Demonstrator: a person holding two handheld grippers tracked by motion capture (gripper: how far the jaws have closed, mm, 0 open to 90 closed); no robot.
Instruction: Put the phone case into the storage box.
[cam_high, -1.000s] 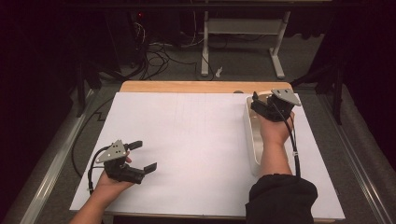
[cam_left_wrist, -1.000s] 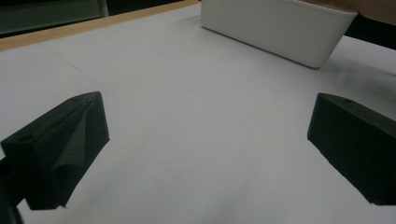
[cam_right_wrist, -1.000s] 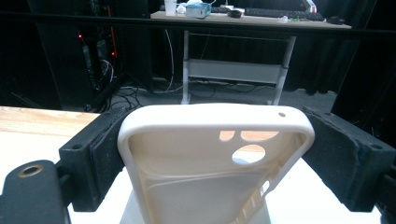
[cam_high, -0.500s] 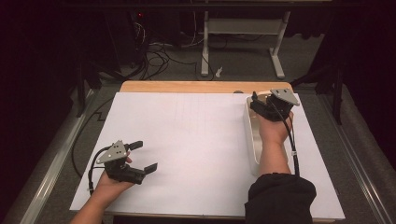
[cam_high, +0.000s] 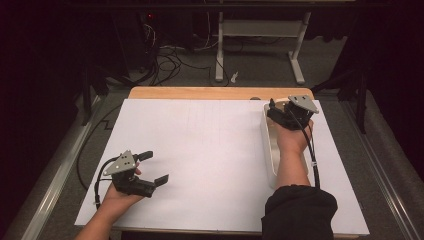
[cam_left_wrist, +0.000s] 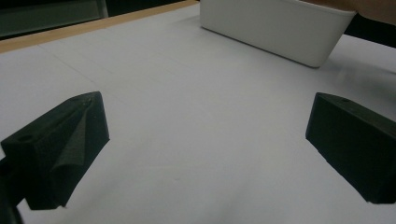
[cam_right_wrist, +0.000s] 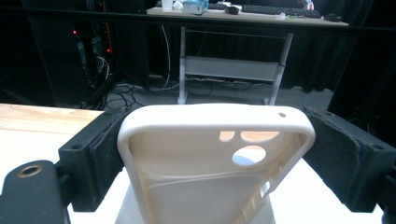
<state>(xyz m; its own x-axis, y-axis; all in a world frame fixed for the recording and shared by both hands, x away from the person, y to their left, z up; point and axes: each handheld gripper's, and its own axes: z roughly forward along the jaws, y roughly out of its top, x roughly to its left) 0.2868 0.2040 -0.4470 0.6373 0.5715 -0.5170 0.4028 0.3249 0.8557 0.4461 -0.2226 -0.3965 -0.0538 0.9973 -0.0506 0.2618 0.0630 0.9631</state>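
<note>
Nothing is seen to have shifted since the earlier frames. A cream phone case (cam_right_wrist: 217, 158) is clamped between the right gripper's (cam_high: 286, 114) fingers above the white bin's (cam_high: 268, 150) far end. The left gripper (cam_high: 150, 167) is held with fingers apart over the tabletop (cam_high: 210, 150).

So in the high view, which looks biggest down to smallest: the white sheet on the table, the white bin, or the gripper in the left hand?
1. White sheet: by far the largest, covering most of the table.
2. White bin: long and narrow, partly hidden by the forearm.
3. Left gripper: smallest, though it sits nearer the camera, so the gap to the bin is less sure.
</note>
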